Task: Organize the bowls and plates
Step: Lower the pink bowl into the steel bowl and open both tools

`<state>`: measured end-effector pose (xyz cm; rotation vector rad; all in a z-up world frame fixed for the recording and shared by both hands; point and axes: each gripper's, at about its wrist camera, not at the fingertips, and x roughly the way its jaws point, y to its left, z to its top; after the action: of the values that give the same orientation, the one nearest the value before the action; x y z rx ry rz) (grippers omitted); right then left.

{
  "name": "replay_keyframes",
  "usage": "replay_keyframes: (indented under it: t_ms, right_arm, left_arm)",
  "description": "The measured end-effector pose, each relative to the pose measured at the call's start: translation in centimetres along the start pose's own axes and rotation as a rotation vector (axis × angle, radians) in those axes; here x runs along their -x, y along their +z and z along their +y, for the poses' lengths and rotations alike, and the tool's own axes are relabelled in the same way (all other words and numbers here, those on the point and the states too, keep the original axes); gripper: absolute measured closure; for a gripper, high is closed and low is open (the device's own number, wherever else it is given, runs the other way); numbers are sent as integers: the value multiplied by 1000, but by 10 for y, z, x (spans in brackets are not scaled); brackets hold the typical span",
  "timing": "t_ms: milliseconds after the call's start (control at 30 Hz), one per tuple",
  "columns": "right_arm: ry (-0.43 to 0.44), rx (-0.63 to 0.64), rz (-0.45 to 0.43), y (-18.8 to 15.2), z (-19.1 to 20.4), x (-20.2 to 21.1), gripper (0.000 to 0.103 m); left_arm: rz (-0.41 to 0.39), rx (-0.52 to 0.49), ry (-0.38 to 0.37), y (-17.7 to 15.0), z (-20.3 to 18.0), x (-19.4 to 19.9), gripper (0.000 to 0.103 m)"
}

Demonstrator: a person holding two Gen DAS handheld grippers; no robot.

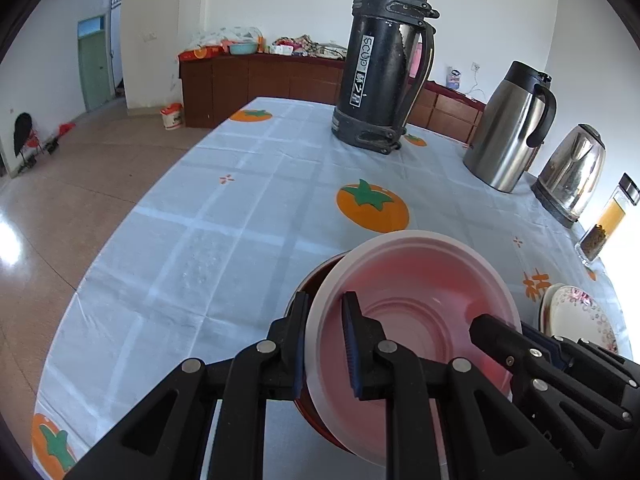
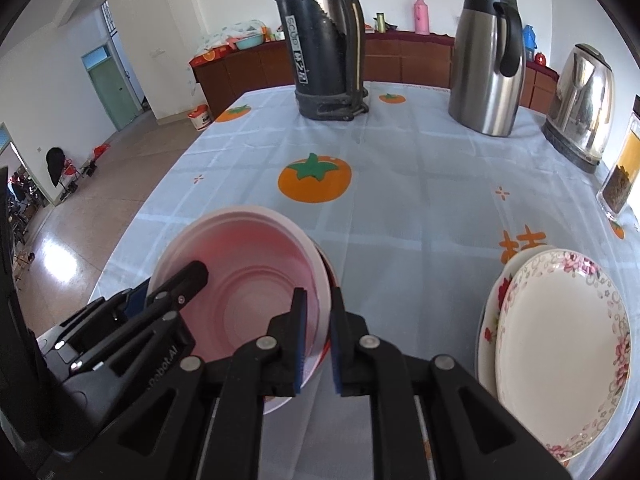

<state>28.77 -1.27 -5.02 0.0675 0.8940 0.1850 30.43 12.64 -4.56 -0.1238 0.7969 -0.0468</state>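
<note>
**While both jaws hold the pink bowl, stacking looks nearly finished**

As the pink bowl (image 1: 420, 300) goes, it sits inside a dark red bowl (image 1: 318, 274) near the front edge of the table (image 2: 420, 168). It looks tilted, with its far rim raised, and only a sliver of the red one shows on its left side in the left wrist view. So the bowls look nested but not yet seated level.

The left gripper (image 1: 326, 298) has its jaws nearly together, clamped on the pink rim, one finger inside the bowl and one outside. The right gripper (image 2: 318, 294) is on the opposite rim with jaws close together on it. It looks like a pinch, though how firm is hard to tell. Both point down at a slant.

Just right of the bowls, two floral plates (image 2: 560, 340) lie one on the other, the top one shifted a bit off the lower. That pile looks done, or close to it.

What seems left is to settle the pink bowl flat into the red one, let go with both, and maybe square up the plates. No other loose bowl or plate is in view.

At the far side of the table stand a black flask (image 1: 384, 60), a steel jug (image 1: 508, 128), a kettle (image 1: 572, 168) and a jar (image 1: 604, 224), all well apart from the dishes.
</note>
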Motion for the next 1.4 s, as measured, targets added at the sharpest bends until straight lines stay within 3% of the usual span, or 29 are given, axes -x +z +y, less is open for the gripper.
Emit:
replay_keyframes:
  t_ms: [33, 67, 100, 167, 200, 433, 600, 967, 1400]
  right_arm:
    - [6, -4, -3, 0, -1, 0, 88]
    - [5, -9, -4, 0, -2, 0, 77]
    - [1, -20, -8, 0, -5, 0, 59]
    - [22, -46, -32, 0, -11, 4, 43]
    - [30, -57, -46, 1, -13, 8, 40]
    - [47, -69, -105, 3, -17, 36, 40]
    - [59, -70, -97, -6, -17, 45, 40]
    - [92, -64, -78, -39, -31, 82, 40]
    - [103, -72, -138, -76, -47, 120, 40]
  left_arm:
    - [-10, -1, 7, 0, 0, 2, 84]
    - [-18, -4, 13, 1, 1, 4, 84]
    - [-38, -8, 39, 2, 1, 8, 84]
    - [-71, -21, 106, 2, 3, 13, 84]
    - [-81, -24, 134, 3, 5, 15, 84]
    - [-51, 21, 123, 1, 19, 10, 84]
    - [-62, 37, 86, -1, 18, 19, 84]
    - [-96, -30, 155, -30, 5, 33, 82]
    - [-186, -96, 151, -73, -9, 61, 81]
